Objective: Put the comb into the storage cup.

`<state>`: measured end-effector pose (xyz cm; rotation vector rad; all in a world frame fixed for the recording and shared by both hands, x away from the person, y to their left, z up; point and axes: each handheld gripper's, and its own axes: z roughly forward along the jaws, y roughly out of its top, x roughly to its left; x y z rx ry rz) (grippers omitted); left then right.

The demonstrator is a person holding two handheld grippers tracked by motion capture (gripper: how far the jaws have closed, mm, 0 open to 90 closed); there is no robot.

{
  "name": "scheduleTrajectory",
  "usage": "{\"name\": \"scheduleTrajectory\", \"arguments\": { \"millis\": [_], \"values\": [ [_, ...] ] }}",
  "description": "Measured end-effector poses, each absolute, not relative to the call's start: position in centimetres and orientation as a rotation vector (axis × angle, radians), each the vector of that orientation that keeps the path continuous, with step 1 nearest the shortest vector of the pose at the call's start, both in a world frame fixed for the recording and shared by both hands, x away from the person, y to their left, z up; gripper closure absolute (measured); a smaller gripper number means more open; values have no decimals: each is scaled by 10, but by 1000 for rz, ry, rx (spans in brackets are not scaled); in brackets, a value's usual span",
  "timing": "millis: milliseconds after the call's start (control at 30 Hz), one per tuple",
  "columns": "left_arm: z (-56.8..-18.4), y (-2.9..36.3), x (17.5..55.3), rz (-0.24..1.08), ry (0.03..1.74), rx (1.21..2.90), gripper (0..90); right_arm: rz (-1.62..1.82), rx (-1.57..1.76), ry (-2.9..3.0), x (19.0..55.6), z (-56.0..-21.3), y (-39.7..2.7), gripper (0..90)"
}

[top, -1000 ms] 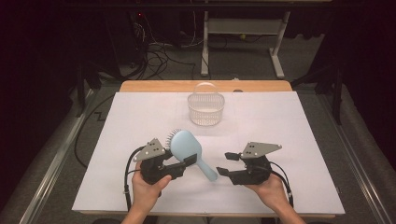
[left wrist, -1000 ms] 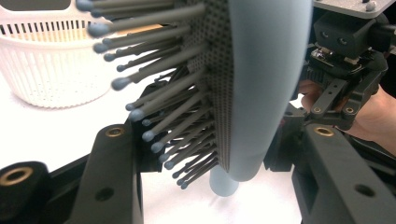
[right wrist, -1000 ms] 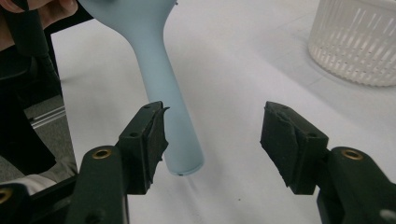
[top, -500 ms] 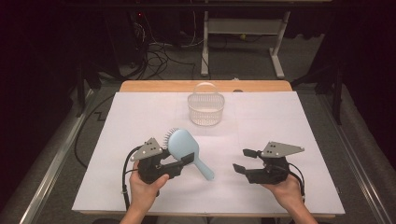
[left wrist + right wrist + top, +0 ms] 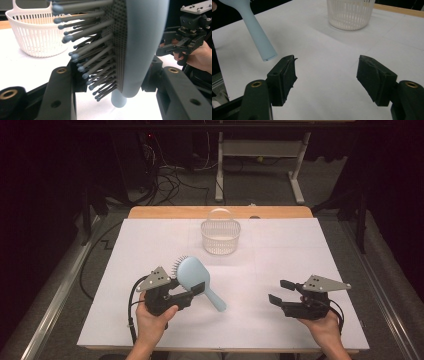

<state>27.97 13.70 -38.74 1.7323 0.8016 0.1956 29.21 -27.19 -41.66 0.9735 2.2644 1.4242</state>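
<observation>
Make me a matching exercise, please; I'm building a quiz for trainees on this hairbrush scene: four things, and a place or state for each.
Things:
1. hairbrush
2. basket
3. left gripper
4. right gripper

Places or states:
A. open, nothing between its jaws
B. stands at the far middle of the table
C. clamped by its head, handle sticking out
D. shut on the brush head

Pairs: 1-C, 2-B, 3-D, 4-A

One light-blue hairbrush (image 5: 194, 279) sits at the near left and one white slatted basket (image 5: 220, 237) at the far middle of the one bench (image 5: 300, 250). Two hand-held grippers — the left hand-held gripper (image 5: 192, 290) and the right hand-held gripper (image 5: 279, 291) — one per hand.
</observation>
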Motion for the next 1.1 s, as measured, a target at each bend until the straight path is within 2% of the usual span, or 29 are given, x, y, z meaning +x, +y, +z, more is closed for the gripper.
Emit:
{"name": "scheduleTrajectory", "arguments": {
  "millis": [533,1100],
  "values": [
    [-386,150,284,226,846,1712,511,1422,1038,2137,278,-440,-311,277],
    [-385,164,297,256,901,1709,511,1495,1124,2049,272,-453,-328,274]
  ]
}}
